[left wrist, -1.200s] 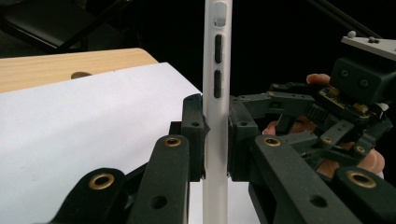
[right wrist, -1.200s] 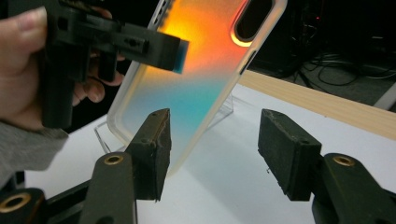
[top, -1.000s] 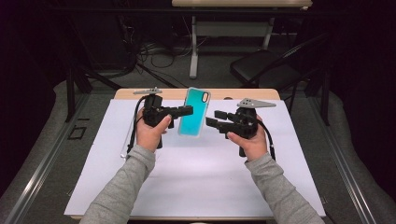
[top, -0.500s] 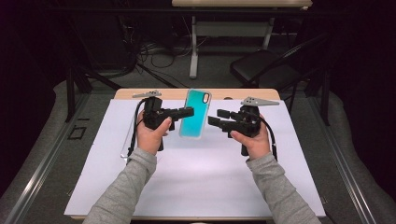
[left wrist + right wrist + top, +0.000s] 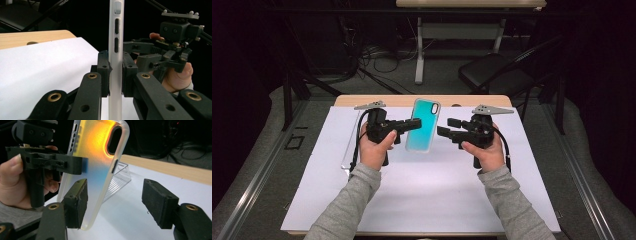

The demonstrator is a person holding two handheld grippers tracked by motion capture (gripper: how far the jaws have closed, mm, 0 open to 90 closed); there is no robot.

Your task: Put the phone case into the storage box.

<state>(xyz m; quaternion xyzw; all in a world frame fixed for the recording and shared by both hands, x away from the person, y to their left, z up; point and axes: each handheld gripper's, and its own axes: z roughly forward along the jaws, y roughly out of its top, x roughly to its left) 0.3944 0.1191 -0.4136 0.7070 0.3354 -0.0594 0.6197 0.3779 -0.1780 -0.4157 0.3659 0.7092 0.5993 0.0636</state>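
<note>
A phone case [image 5: 423, 125], teal in the high view with a frosted white rim, is held upright above the white sheet. My left gripper [image 5: 413, 125] is shut on its side edge, and both pads clamp the rim [image 5: 115, 67] of the case [image 5: 115, 30]. My right gripper [image 5: 444, 128] faces it from the right, open, and its jaws have just been opening. In the right gripper view the case [image 5: 97, 155] glows orange at the top. Its free edge lies close beside the left pad [image 5: 76, 201], and the right gripper [image 5: 117, 201] is not pressing on it.
A white sheet [image 5: 427, 195] covers most of the wooden table [image 5: 392, 100]. A clear plastic stand [image 5: 121, 178] rests on the sheet behind the case, left of the left hand [image 5: 351, 145] in the high view. A dark chair [image 5: 492, 75] and cables lie beyond the table.
The right gripper's jaws stand a little wider apart than before. Both hands and the case have hardly shifted.
</note>
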